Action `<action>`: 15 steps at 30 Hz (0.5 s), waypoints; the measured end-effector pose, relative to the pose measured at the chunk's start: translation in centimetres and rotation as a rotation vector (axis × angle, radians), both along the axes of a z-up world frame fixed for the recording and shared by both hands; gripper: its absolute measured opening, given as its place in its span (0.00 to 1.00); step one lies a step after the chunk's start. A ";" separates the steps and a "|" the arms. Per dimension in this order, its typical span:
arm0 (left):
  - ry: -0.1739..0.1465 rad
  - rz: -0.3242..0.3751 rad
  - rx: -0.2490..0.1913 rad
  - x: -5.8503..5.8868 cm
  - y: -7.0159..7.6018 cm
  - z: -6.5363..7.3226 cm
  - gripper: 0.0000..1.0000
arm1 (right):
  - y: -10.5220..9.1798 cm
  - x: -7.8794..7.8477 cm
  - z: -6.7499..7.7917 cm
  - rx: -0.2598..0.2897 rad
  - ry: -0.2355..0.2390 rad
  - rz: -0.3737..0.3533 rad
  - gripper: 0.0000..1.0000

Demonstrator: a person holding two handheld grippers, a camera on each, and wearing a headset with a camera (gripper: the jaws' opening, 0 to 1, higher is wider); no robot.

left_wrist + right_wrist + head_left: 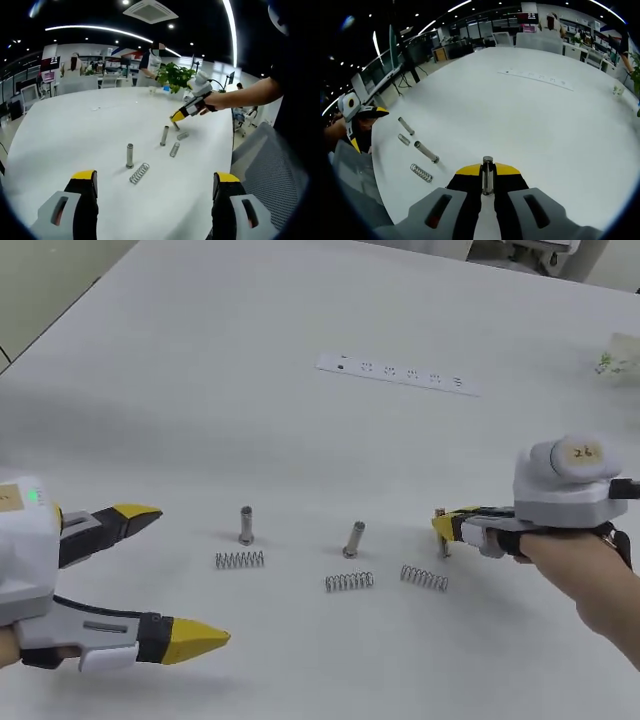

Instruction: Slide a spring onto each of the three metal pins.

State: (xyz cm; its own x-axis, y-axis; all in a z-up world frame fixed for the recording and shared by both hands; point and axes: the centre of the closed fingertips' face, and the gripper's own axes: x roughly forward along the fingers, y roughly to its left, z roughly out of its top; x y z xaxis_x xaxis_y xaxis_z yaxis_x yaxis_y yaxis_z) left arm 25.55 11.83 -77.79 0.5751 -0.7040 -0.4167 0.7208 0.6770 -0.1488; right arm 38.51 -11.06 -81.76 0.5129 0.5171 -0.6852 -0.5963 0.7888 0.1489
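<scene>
No spring sits on a pin yet, so all three look still to do. The right tool [441,527] is clamped on the right pin [487,176], right of the middle pin [353,538]. The left pin [246,524] stands to its left. The left spring [240,559], middle spring [349,581] and right spring [424,578] lie on the desk [300,440] nearby. The left tool [195,575], far left of the middle pin, gapes wide with nothing in it.

My headset camera is looking forward and down at the table [300,320] from nearby. The camera on my left gripper [194,575] is facing low across it toward my right gripper [176,116], whose camera is looking back over its held pin [487,175]. All are sharing the springs [349,581].
</scene>
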 end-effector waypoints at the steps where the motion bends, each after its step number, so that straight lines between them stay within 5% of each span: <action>1: -0.001 0.000 0.001 0.0 0.0 0.0 0.93 | 0.1 0.0 0.1 0.007 -0.008 0.002 0.05; 15: 0.000 -0.005 0.004 -0.1 -0.3 -0.1 0.93 | 0.1 -1.0 0.5 -0.002 -0.057 0.039 0.05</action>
State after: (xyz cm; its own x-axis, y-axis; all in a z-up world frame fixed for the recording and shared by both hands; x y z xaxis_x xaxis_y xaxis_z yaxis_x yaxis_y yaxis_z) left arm 25.49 11.57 -77.85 0.5719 -0.7048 -0.4197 0.7241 0.6742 -0.1455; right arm 37.53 -10.94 -81.25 0.5308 0.5359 -0.6566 -0.6341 0.7651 0.1120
